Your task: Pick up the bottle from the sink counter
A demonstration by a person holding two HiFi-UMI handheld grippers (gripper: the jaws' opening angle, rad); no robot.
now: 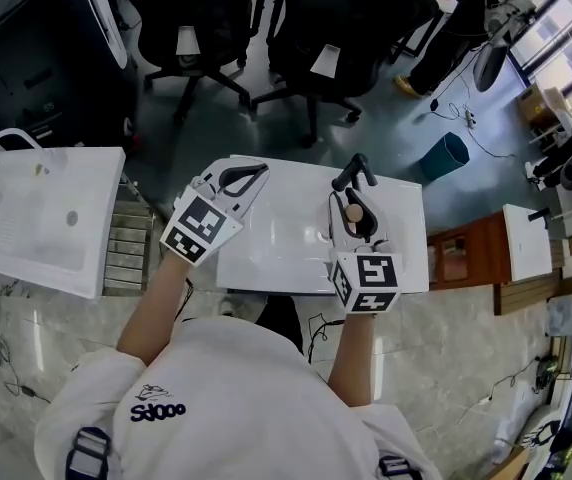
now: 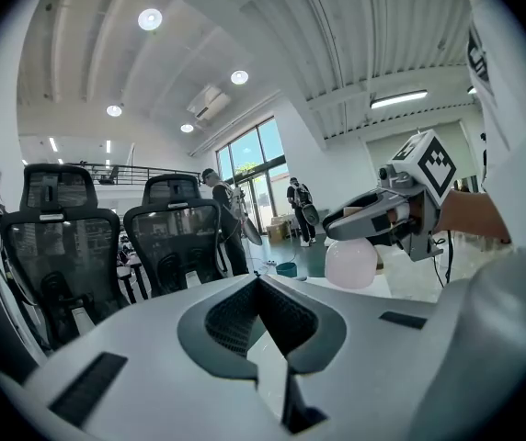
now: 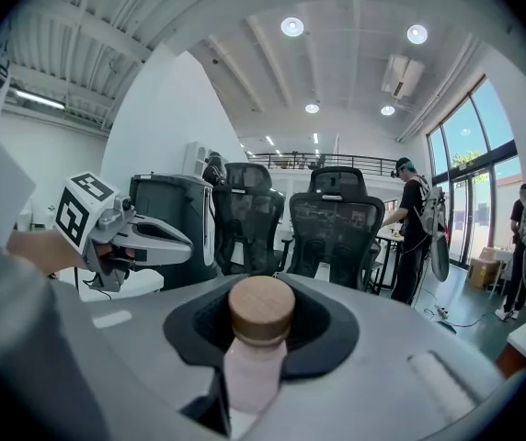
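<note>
A pale pink bottle (image 3: pixel 254 375) with a round wooden cap (image 3: pixel 261 309) stands between the jaws of my right gripper (image 1: pixel 354 210), which is shut on its neck. In the head view the bottle's cap (image 1: pixel 353 211) shows over the right part of the white sink counter (image 1: pixel 276 243). The left gripper view shows the bottle's rounded body (image 2: pixel 350 263) hanging below the right gripper's jaws, off the counter. My left gripper (image 1: pixel 246 176) hovers over the counter's left part, shut with nothing in it, and its jaws (image 2: pixel 261 288) meet at the tips.
A black faucet (image 1: pixel 354 171) rises at the counter's far edge, just beyond the right gripper. A second white sink (image 1: pixel 46 218) lies to the left. Black office chairs (image 1: pixel 306 28) stand behind, with a teal bin (image 1: pixel 446 156) and a wooden cabinet (image 1: pixel 461 253) to the right.
</note>
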